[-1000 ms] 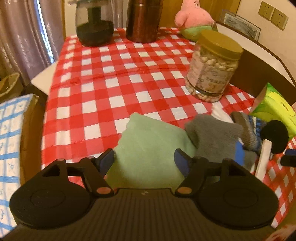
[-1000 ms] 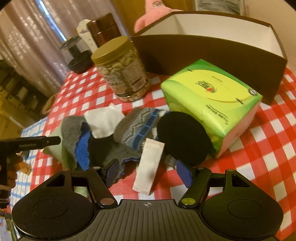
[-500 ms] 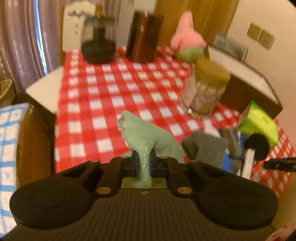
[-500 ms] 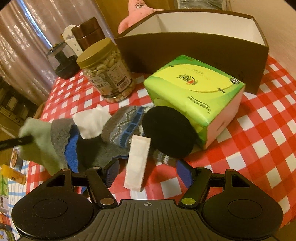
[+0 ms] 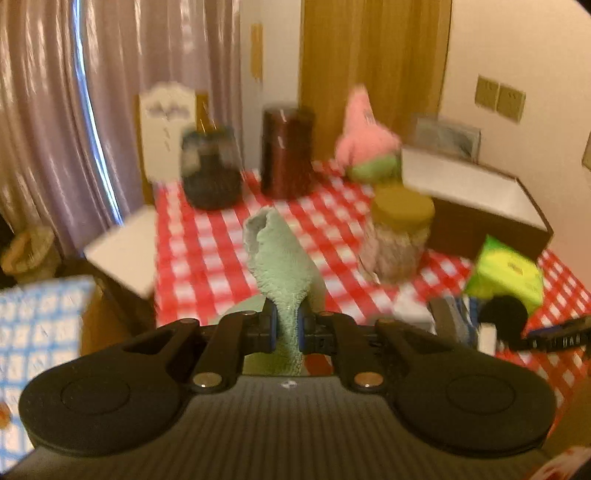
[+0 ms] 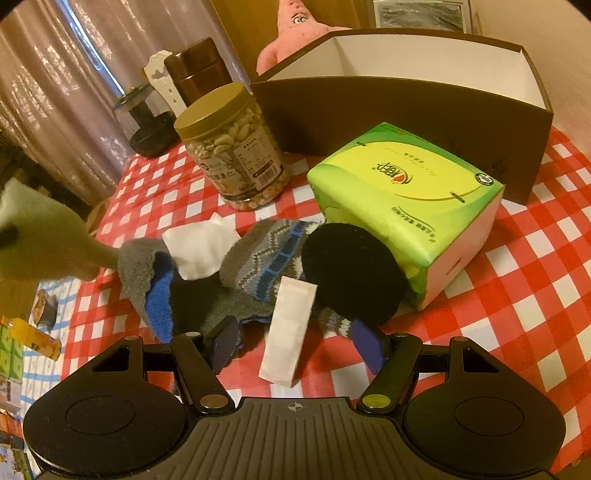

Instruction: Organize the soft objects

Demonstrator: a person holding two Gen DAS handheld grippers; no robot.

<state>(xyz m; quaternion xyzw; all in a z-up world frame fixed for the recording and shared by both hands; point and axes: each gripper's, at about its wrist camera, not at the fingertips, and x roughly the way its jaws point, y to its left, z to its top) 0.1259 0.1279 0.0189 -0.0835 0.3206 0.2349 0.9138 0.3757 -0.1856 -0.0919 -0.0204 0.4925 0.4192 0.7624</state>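
Observation:
My left gripper [image 5: 287, 325] is shut on a pale green cloth [image 5: 277, 258], which hangs lifted above the red checked tablecloth [image 5: 207, 254]. In the right wrist view that green cloth [image 6: 40, 236] shows blurred at the far left. My right gripper [image 6: 295, 345] stands open low over a pile of soft things: a grey and blue sock [image 6: 147, 273], a patterned knit sock [image 6: 258, 258], a white cloth [image 6: 201, 247], a black round pad [image 6: 351, 273] and a white flat packet [image 6: 290, 328] lying between its fingers. No pad touches the packet.
A green tissue pack [image 6: 406, 206] lies right of the pile. Behind it stands an open brown box [image 6: 406, 110] with a white inside. A peanut jar [image 6: 232, 147], a dark canister [image 6: 197, 77], a glass jar [image 6: 147, 122] and a pink plush [image 6: 295, 29] stand at the back.
My left gripper shut on the green cloth and rose, pulling it up off the table. The right gripper kept still and open over the pile.

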